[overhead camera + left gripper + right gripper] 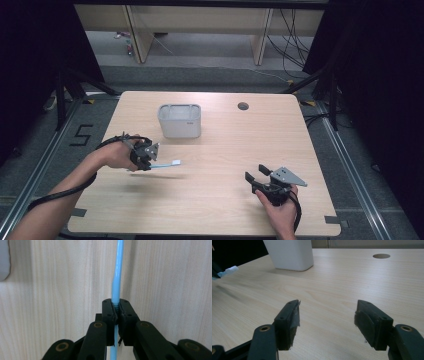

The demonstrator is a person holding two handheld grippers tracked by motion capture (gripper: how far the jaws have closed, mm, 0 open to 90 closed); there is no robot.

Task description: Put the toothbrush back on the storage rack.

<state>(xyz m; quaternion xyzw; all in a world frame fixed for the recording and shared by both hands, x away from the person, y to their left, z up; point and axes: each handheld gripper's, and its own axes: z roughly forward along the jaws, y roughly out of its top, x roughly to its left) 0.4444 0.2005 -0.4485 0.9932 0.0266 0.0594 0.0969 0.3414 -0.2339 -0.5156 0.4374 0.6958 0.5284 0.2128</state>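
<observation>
While clamped tight in the left gripper (149, 159), held above the tabletop: a light blue toothbrush (167, 163), handle pinched between both pads, white bristle head pointing toward the table's middle, shadow cast on the wood just below. Seen from the left gripper view: same blue handle (117, 277) running straight up out of the closed jaws (116, 312) over pale wood grain, a rounded grey-white corner of the container (3, 262) at the upper left edge. Behind the toothbrush, well apart from it, toward the far side of the wooden table (225, 205): a white rectangular holder (179, 120) with rounded corners, standing upright. Farther right, near the far edge, a round cable hole (243, 106). Near the front right of the table: right gripper (256, 176), jaws spread wide, nothing between them, grey three-cornered plate on top. From the right gripper view: both black jaws apart (327, 322) over bare wood, holder (290, 253) ahead at upper left, toothbrush head (228, 271) at the far left edge, cable hole (381, 256) at upper right.
</observation>
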